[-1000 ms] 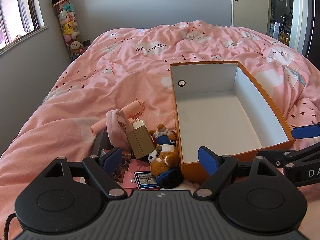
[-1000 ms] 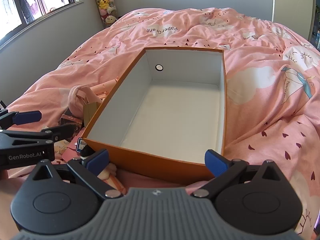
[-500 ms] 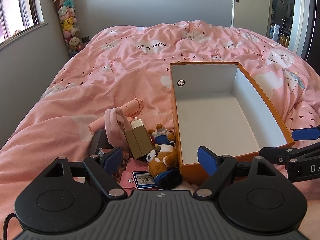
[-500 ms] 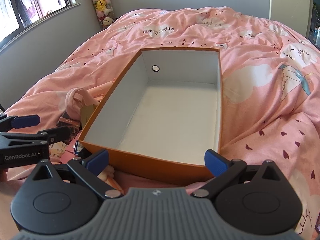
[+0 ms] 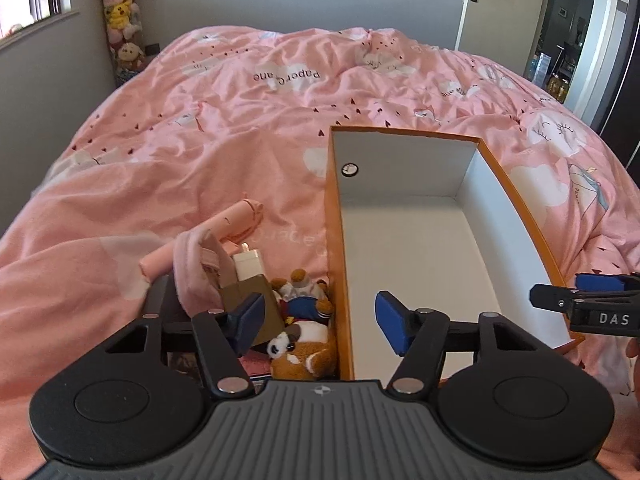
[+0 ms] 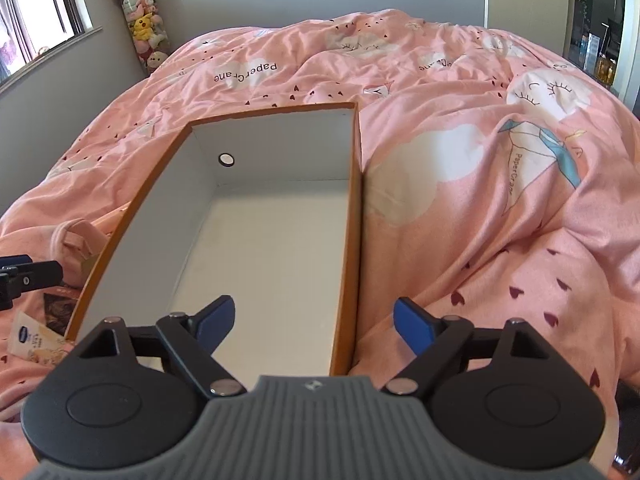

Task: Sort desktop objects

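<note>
An empty orange box (image 5: pixel 520 208) with a white inside lies on the pink duvet. My left gripper (image 5: pixel 320 319) straddles the box's left wall near its front end. Its jaws are closing with that wall between them, and the pads stand clear of it. A heap lies left of the box: a brown plush bear (image 5: pixel 304 354), a small doll (image 5: pixel 304 296), a brown carton (image 5: pixel 260 304), a pink cloth (image 5: pixel 192 260) and a pink roll (image 5: pixel 224 224). My right gripper (image 6: pixel 314 322) is open and straddles the right wall of the box (image 6: pixel 356 200), touching nothing.
The pink duvet (image 5: pixel 240 120) covers the whole bed. A clear column of soft toys (image 5: pixel 120 28) stands in the far left corner by a window. A door (image 5: pixel 476 0) is at the back right. A printed pouch (image 6: pixel 36 340) lies left of the box.
Both grippers have moved forward over the box's near end, the left one onto the left wall, the right one onto the right wall. The left jaws have narrowed.
</note>
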`<action>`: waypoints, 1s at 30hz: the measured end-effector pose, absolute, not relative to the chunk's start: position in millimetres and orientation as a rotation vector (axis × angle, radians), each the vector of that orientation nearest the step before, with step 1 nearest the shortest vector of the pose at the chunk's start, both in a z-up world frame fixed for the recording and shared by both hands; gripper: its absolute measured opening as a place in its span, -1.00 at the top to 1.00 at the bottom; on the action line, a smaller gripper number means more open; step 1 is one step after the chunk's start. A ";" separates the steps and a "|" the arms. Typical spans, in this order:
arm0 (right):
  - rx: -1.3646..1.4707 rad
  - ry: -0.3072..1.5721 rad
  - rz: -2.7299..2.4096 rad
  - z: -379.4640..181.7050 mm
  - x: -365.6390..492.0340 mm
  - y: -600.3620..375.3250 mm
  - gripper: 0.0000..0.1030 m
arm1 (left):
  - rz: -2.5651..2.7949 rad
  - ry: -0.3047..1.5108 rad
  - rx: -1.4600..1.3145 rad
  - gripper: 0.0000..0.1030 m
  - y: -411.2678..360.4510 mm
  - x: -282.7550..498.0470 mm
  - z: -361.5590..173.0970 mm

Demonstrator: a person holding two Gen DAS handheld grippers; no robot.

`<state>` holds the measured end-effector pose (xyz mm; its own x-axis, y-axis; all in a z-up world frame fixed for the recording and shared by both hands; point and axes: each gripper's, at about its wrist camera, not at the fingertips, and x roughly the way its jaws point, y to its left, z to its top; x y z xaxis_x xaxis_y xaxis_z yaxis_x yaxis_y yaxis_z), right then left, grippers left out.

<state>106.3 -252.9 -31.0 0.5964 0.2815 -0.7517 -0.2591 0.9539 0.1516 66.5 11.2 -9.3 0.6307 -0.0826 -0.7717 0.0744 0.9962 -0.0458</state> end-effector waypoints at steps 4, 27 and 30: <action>0.064 0.918 0.339 -39.5 122.7 -251.8 -0.48 | -0.125 0.921 -0.049 -0.37 6.3 79.1 -20.2; 0.055 0.942 0.243 -56.9 137.4 -268.0 0.75 | -0.121 1.024 -0.115 0.71 -6.6 108.1 -62.3; 0.054 0.911 0.233 -48.6 139.5 -275.9 0.79 | -0.123 1.005 -0.079 0.71 -18.1 109.6 -60.3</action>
